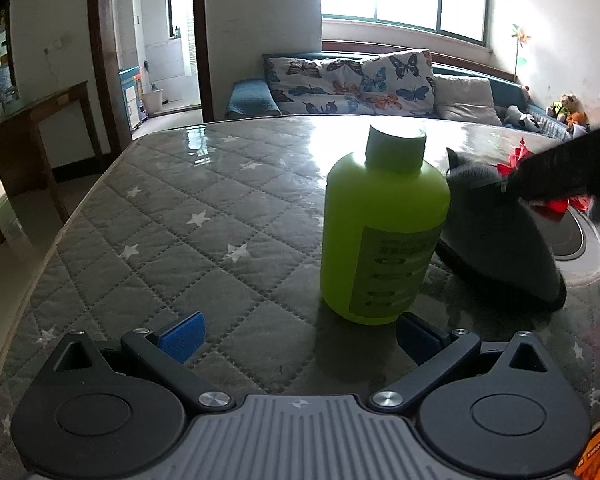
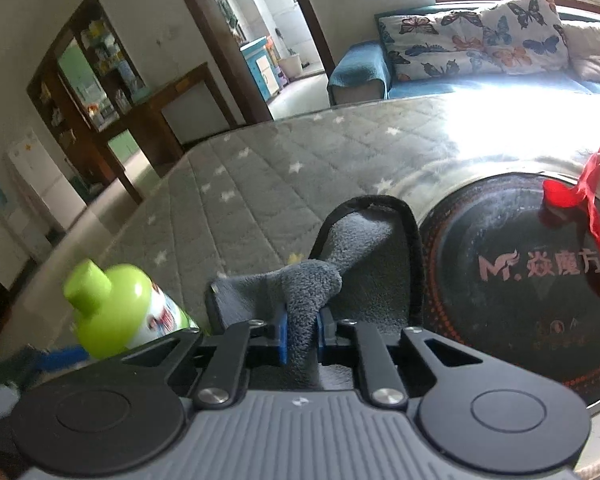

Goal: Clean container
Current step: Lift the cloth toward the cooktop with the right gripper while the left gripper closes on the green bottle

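A lime-green bottle (image 1: 384, 232) with a pale cap stands upright on the quilted table cover. My left gripper (image 1: 296, 340) is open, its blue pads just short of the bottle's base and apart from it. A grey fleece cloth (image 2: 340, 264) lies beside a round black induction cooktop (image 2: 512, 272), and my right gripper (image 2: 303, 336) is shut on a bunched fold of that cloth. The same cloth (image 1: 496, 240) shows in the left wrist view, right of the bottle. The bottle (image 2: 120, 316) appears blurred at the lower left of the right wrist view.
A red ribbon (image 2: 596, 200) lies on the cooktop's far side. The grey starred table cover (image 1: 180, 216) runs to a rounded left edge. Behind the table stand a sofa with butterfly cushions (image 1: 352, 80) and a dark wooden side table (image 1: 40, 120).
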